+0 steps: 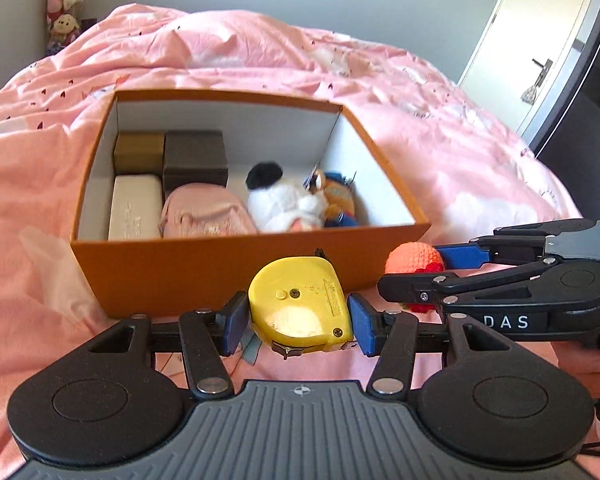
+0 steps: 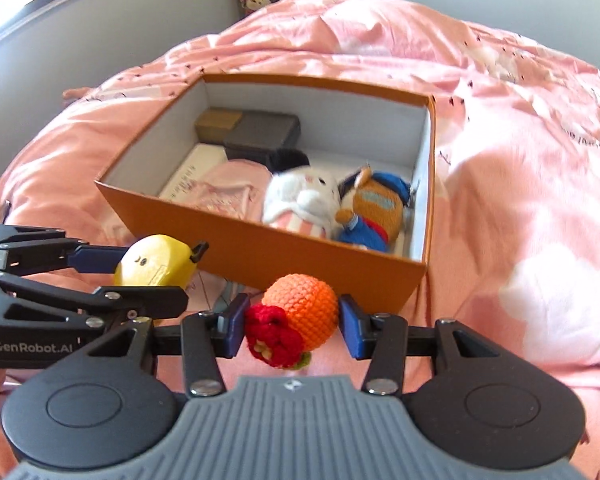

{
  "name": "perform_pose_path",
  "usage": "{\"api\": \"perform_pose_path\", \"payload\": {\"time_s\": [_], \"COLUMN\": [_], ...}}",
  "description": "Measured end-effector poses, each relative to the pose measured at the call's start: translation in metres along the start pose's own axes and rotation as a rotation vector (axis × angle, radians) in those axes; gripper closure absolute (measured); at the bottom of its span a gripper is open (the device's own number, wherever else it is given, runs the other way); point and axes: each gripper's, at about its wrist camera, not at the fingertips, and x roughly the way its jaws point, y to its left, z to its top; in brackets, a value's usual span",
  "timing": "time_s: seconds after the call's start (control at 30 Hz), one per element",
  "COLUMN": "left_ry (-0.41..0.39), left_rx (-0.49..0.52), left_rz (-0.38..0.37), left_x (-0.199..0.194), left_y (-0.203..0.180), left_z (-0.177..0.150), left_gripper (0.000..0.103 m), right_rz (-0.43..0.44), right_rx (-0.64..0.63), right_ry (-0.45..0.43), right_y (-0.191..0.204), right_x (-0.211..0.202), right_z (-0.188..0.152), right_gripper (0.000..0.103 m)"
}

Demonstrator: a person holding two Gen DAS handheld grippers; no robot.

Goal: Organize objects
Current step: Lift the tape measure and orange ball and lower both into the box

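Observation:
My left gripper (image 1: 298,322) is shut on a yellow tape measure (image 1: 300,300), held just in front of the orange box (image 1: 204,276) on the pink bed. My right gripper (image 2: 292,330) is shut on an orange crocheted ball with a red flower (image 2: 300,316), also in front of the box (image 2: 300,256). The right gripper and the ball (image 1: 414,258) show at the right of the left wrist view. The left gripper and the tape measure (image 2: 152,266) show at the left of the right wrist view.
The box holds a white case (image 1: 134,212), a gold box (image 1: 138,154), a dark box (image 1: 194,158), a pink pouch (image 1: 204,212), a white plush (image 1: 284,204) and an orange-blue plush (image 2: 374,210). Pink bedding (image 2: 520,160) surrounds it. A door (image 1: 540,40) stands far right.

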Motion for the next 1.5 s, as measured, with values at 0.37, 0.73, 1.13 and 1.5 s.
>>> {"api": "perform_pose_path", "payload": {"time_s": [0.37, 0.73, 1.13, 1.5], "left_ry": [-0.096, -0.036, 0.089, 0.196], "left_rx": [0.056, 0.059, 0.130, 0.324], "left_rz": [-0.006, -0.071, -0.076, -0.025], "left_x": [-0.007, 0.039, 0.125, 0.176], "left_y": [0.001, 0.027, 0.038, 0.026], "left_z": [0.047, 0.105, 0.145, 0.150], "left_gripper": [0.042, 0.042, 0.042, 0.042], "right_rz": [0.004, 0.001, -0.051, -0.069], "right_rx": [-0.103, -0.147, -0.350, -0.616], "right_ry": [-0.114, -0.068, 0.036, 0.105], "right_y": [0.002, -0.020, -0.035, -0.042], "right_x": [-0.025, 0.013, 0.099, 0.153], "right_z": [0.047, 0.101, 0.138, 0.141], "right_gripper": [0.053, 0.053, 0.053, 0.053]}}
